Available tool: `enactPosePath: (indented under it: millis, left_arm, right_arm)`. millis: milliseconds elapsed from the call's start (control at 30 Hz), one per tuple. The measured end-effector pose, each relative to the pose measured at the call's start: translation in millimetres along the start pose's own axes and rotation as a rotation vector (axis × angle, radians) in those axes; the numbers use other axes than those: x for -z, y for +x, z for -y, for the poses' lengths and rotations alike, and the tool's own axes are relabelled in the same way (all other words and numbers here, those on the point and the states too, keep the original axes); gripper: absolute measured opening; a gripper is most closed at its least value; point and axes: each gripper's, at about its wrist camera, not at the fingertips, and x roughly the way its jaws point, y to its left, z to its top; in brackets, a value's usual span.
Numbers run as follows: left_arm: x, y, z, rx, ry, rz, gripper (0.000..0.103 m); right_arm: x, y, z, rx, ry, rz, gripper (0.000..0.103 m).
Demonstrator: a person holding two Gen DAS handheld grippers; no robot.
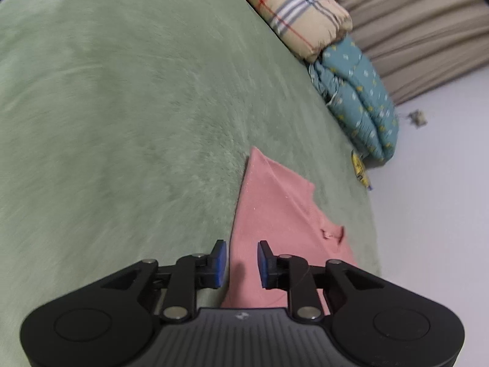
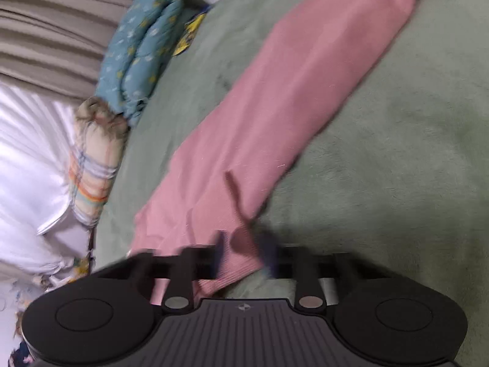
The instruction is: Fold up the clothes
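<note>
A pink knit garment (image 2: 290, 98) lies folded into a long strip on the green blanket (image 2: 397, 153). Its pointed end (image 1: 275, 202) shows in the left wrist view. My left gripper (image 1: 242, 264) hovers over that end's left edge, open, with nothing held between its blue pads (image 1: 220, 263). In the right wrist view my right gripper (image 2: 244, 253) is blurred by motion. Its fingers stand apart on either side of the garment's ribbed hem (image 2: 238, 269), which lies between them and is not pinched.
A plaid quilt (image 1: 293, 9) and a teal dotted quilt (image 1: 357, 98) are stacked along the bed's edge, beside a pale wall (image 1: 443, 183). A striped fabric (image 2: 45, 36) and white cloth (image 2: 30, 159) sit beyond them. The green blanket (image 1: 107, 122) spreads wide to the left.
</note>
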Motion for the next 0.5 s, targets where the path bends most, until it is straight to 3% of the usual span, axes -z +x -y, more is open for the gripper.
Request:
enactPosePath:
  millis: [100,200,333,500]
  left_arm:
    - [10,-8,0,0.016,0.010,-0.021,0.021]
    - [21,-3,0,-0.029,0.045,-0.050,0.021]
    - [32,-4,-13,-0.029,-0.023,-0.044,0.021]
    - [47,-29,-6,0.008,0.022,-0.034,0.021]
  right_arm:
    - [3,-9,-19,0.025,-0.113,0.036,0.003]
    - [6,-14,-44,0.075,-0.238,0.049,0.003]
    - [1,-22,-56,0.108,-0.282,0.062,0.002]
    - [11,-24,-117,0.140,-0.529,0.077,0.002]
